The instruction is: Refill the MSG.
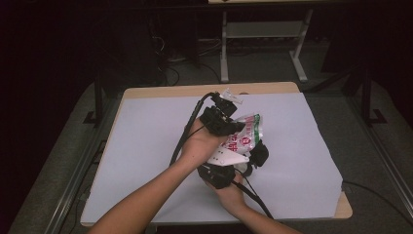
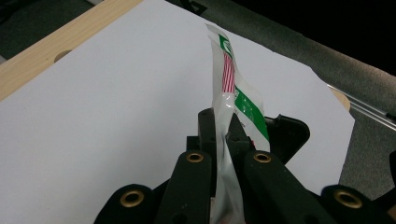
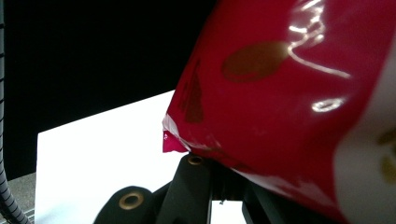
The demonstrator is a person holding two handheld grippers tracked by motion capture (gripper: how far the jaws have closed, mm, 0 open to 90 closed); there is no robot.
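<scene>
Plastic snack bag [image 1: 246, 132], glossy, printed in white, red and green, is held up above the middle of a table between two hand-held grippers. Its edge stands upright in the left gripper view [image 2: 223, 70], pinched flat between the closed black jaws of the left gripper [image 2: 226, 140], which clamp the clear film with no gap showing. In the right gripper view the bag's shiny red face [image 3: 280, 93] looms close over the right gripper [image 3: 219, 172], whose jaws are likewise closed on the bag's lower edge. From above, the left gripper [image 1: 225, 124] sits on the far side of the bag and the right gripper [image 1: 243, 163] on the near side, each in one of the person's hands. Below lies a white sheet [image 1: 146, 146] that covers the wooden table [image 1: 170, 90].
</scene>
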